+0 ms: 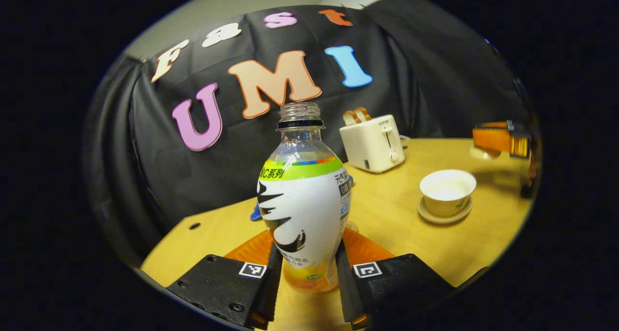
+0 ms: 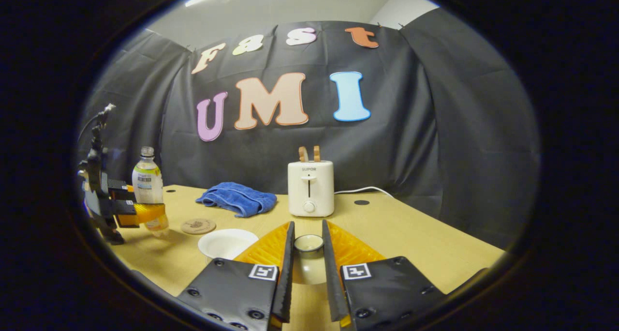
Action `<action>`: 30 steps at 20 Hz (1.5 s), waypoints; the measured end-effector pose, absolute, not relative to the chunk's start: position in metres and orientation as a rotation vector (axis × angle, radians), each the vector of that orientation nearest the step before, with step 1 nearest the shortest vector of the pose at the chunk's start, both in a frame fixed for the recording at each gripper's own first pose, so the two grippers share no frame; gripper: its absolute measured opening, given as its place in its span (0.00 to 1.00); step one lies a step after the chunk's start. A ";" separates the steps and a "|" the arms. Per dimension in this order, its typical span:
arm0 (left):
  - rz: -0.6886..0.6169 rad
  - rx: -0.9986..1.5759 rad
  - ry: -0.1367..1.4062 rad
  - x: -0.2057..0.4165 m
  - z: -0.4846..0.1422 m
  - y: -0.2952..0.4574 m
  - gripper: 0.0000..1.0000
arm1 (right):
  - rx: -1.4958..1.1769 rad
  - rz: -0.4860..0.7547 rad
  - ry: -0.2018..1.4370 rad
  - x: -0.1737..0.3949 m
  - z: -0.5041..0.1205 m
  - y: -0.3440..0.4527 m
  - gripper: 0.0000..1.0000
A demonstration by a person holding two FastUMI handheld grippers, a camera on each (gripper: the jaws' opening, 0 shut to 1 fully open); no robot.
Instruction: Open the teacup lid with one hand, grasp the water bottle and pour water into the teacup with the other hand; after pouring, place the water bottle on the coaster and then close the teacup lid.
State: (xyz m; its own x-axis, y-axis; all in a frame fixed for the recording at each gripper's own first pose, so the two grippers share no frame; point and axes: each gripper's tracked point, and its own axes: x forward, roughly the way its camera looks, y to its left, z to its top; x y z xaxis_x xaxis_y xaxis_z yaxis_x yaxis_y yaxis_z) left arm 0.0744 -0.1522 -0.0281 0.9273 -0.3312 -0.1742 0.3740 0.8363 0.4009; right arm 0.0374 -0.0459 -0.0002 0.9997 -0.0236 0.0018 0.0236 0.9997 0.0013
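A: The uncapped water bottle (image 1: 303, 195), upright on the table (image 1: 411, 239), is clamped by the left gripper (image 1: 305, 273); the teacup lid (image 2: 308, 244) is pinched by the right gripper (image 2: 307, 273).

B: Water could be spilled beside the open teacup (image 1: 447, 190) if the bottle is tipped too early.

The water bottle (image 1: 303, 195) is showing clear plastic, a black neck ring, a lime-green band, a white label with black brush strokes, and a yellow-orange base. The teacup (image 1: 448, 191) and its saucer are showing cream white. The toaster (image 2: 310, 188) is showing off-white. The towel (image 2: 237, 198) is showing blue. The coaster (image 2: 198, 225) is showing tan. The desk (image 2: 416, 244) is showing light yellow wood.
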 end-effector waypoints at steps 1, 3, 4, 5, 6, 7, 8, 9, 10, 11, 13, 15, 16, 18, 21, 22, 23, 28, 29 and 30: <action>-0.352 0.531 0.098 0.075 -0.031 -0.149 0.49 | 0.001 -0.027 -0.002 0.038 0.000 -0.048 0.34; -0.328 0.703 0.086 0.078 -0.029 -0.148 0.49 | 0.001 -0.035 -0.002 0.038 -0.001 -0.051 0.36; -0.322 0.796 0.074 0.080 -0.028 -0.146 0.48 | 0.001 -0.040 -0.002 0.039 0.000 -0.054 0.34; -0.319 0.883 0.054 0.082 -0.023 -0.147 0.50 | 0.001 -0.047 -0.002 0.039 0.000 -0.056 0.34; -0.326 0.961 0.039 0.084 -0.021 -0.150 0.49 | 0.001 -0.054 -0.003 0.039 0.000 -0.059 0.36; -0.337 1.028 0.020 0.087 -0.018 -0.154 0.49 | 0.001 -0.062 -0.004 0.039 0.000 -0.063 0.35; -0.342 1.088 0.010 0.081 -0.016 -0.152 0.49 | 0.001 -0.072 -0.006 0.039 0.000 -0.066 0.34; -0.347 1.142 -0.005 0.082 -0.014 -0.156 0.49 | 0.001 -0.079 -0.005 0.038 0.000 -0.068 0.34; -0.349 1.195 -0.018 0.083 -0.009 -0.158 0.49 | 0.001 -0.079 -0.004 0.038 0.000 -0.069 0.34; -0.350 1.250 -0.029 0.082 -0.006 -0.158 0.49 | 0.000 -0.077 -0.004 0.038 0.000 -0.068 0.34; -0.362 1.352 -0.051 0.076 0.000 -0.161 0.48 | 0.001 -0.076 -0.004 0.038 0.000 -0.068 0.34; -0.385 1.423 -0.055 0.075 -0.002 -0.166 0.49 | 0.000 -0.074 -0.003 0.038 0.000 -0.068 0.34; -0.396 1.459 -0.050 0.077 -0.005 -0.169 0.49 | 0.000 -0.073 -0.003 0.038 -0.001 -0.068 0.35; -0.407 1.527 -0.053 0.084 -0.010 -0.175 0.49 | 0.001 -0.073 -0.003 0.038 -0.001 -0.068 0.34; -0.433 1.592 -0.054 0.078 -0.013 -0.179 0.50 | 0.000 -0.073 -0.003 0.039 0.000 -0.068 0.34; -0.441 1.626 -0.062 0.074 -0.012 -0.181 0.49 | 0.000 -0.073 -0.003 0.039 0.000 -0.068 0.35; -0.449 1.663 -0.070 0.071 -0.012 -0.184 0.49 | 0.000 -0.073 -0.003 0.039 0.000 -0.069 0.35; -0.486 1.786 -0.080 0.077 -0.013 -0.198 0.49 | 0.000 -0.073 -0.002 0.039 0.000 -0.068 0.36; -0.489 1.806 -0.081 0.081 -0.014 -0.201 0.49 | 0.000 -0.072 -0.002 0.039 0.000 -0.068 0.36; -0.494 1.826 -0.079 0.080 -0.014 -0.201 0.49 | 0.000 -0.073 -0.003 0.039 0.000 -0.069 0.36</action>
State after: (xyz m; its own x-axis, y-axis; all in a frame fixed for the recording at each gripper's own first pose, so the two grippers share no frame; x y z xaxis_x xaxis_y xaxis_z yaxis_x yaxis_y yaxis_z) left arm 0.0801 -0.2010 -0.0139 0.9082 -0.3004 -0.2914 0.1939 -0.3149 0.9291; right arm 0.0387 -0.0686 -0.0002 0.9974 -0.0725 0.0029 0.0725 0.9974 0.0001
